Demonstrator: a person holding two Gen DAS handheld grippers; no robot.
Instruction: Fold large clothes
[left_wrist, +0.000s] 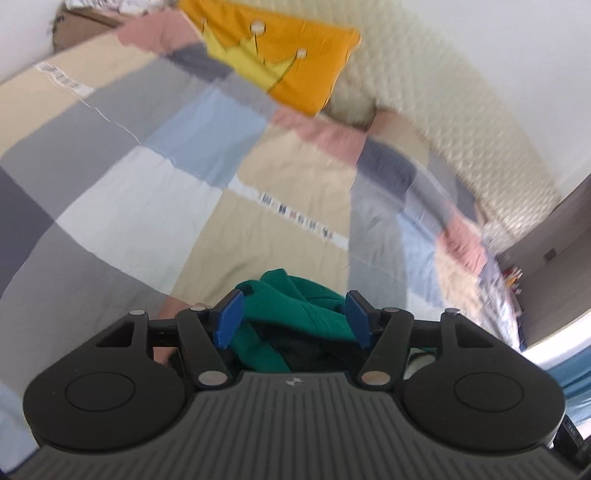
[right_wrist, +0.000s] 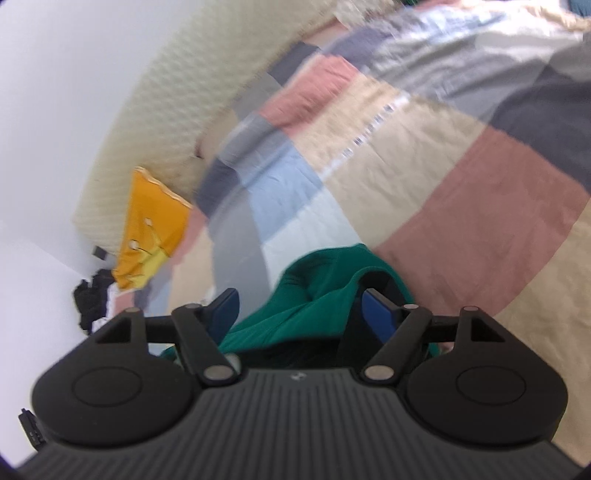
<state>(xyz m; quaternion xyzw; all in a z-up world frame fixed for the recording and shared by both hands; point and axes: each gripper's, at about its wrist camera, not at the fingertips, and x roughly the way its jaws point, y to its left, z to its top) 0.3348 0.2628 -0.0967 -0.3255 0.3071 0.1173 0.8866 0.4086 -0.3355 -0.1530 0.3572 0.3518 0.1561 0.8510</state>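
A bunched green garment (left_wrist: 295, 310) lies on the patchwork bedspread (left_wrist: 155, 192) right in front of both cameras. In the left wrist view my left gripper (left_wrist: 293, 319) stands open, its blue pads (left_wrist: 231, 319) apart on either side of the green folds and not pressing them. In the right wrist view my right gripper (right_wrist: 301, 312) is open too. There the green garment (right_wrist: 317, 295) humps up between the fingers, with a fold lying against the right blue pad (right_wrist: 376, 314). The rest of the garment is hidden below the gripper bodies.
The bedspread (right_wrist: 443, 184) spreads wide ahead of both grippers. An orange cushion with a yellow crown (left_wrist: 280, 62) leans on the cream quilted headboard (left_wrist: 461, 122) by the white wall. Dark clothes (right_wrist: 92, 299) lie heaped beside the bed.
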